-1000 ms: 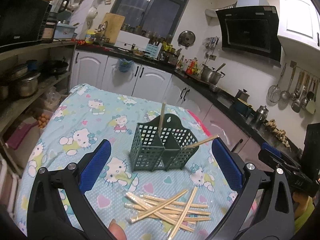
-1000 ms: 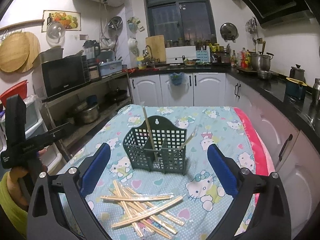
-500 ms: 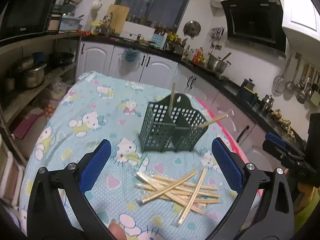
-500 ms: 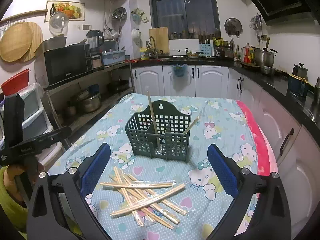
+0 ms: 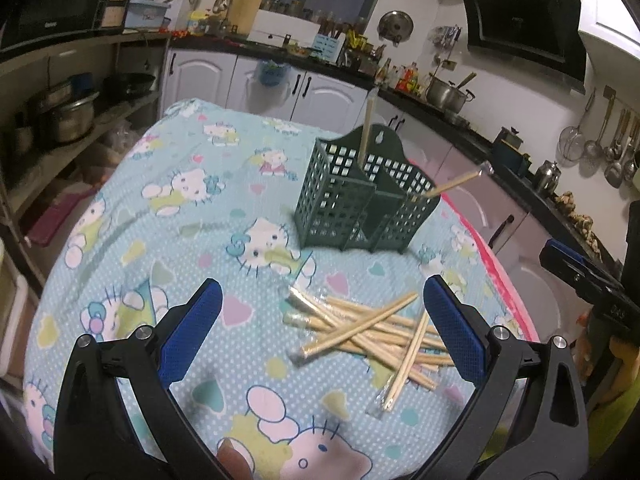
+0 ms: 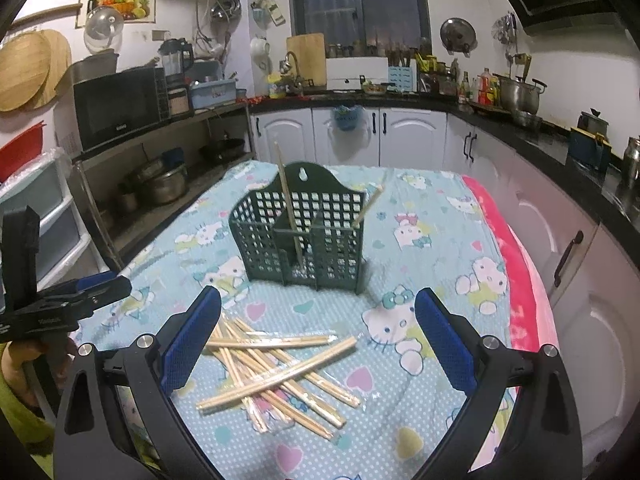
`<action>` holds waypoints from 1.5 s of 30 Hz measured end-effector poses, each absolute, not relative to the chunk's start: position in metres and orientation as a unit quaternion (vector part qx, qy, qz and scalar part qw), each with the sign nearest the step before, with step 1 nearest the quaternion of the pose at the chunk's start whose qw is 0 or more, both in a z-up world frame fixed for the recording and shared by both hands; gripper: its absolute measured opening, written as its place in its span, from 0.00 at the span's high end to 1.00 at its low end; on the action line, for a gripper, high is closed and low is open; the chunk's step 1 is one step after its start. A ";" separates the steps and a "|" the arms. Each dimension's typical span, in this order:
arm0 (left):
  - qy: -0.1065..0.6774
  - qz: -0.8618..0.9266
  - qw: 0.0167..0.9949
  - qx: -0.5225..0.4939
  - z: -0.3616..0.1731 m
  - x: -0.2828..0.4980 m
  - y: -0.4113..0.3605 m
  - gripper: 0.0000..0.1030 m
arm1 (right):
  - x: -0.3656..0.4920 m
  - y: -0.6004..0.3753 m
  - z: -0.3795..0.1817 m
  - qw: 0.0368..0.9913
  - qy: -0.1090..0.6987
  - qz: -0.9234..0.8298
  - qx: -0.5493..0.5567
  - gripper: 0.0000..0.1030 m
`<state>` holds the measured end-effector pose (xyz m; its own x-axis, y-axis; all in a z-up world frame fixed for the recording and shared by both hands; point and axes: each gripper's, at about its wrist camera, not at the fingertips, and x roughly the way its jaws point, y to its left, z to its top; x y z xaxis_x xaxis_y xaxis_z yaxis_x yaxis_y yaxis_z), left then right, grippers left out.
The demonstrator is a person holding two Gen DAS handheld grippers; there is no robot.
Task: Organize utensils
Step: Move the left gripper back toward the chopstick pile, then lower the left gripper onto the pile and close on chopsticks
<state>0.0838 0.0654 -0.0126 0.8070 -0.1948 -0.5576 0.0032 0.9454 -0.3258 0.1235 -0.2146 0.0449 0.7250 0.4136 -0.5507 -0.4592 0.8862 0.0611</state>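
The left gripper (image 5: 320,326) hangs above the surface with its blue-padded fingers (image 5: 191,326) spread wide and nothing between them. The right gripper (image 6: 318,332) is the same: fingers (image 6: 442,344) far apart, empty, held over the near part of the surface.

Just ahead of both, a loose pile of chopsticks (image 6: 276,368) lies crisscrossed on the cloth (image 6: 420,208), a light blue one printed with cartoon cats and hearts. Several sticks sit in clear plastic sleeves. In the left wrist view the pile (image 5: 372,328) lies toward the right finger, partly hidden behind it; in the right wrist view it lies toward the left finger.

Beyond the pile stands a dark green slotted holder (image 6: 298,240), upright, split into compartments. One chopstick (image 6: 288,208) stands nearly upright in it, and a second chopstick (image 6: 368,205) leans out over its right-hand edge. Which compartment each sits in is hard to tell.

At the left edge of the right wrist view a hand (image 6: 24,364) grips the other tool's handle. White cabinets (image 6: 348,136) and a dark countertop run behind the surface.
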 end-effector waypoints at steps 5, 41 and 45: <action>0.323 -0.065 0.929 -0.167 -0.030 0.083 0.062 0.10 | 0.129 -0.218 0.028 0.924 0.308 0.222 -0.041 0.08; 0.393 -0.110 0.885 -0.223 -0.090 0.102 0.052 0.45 | 0.220 -0.221 -0.070 0.865 0.455 0.210 0.017 0.26; 0.398 -0.112 0.881 -0.230 -0.095 0.106 0.052 0.45 | 0.230 -0.217 -0.075 0.859 0.464 0.214 0.022 0.32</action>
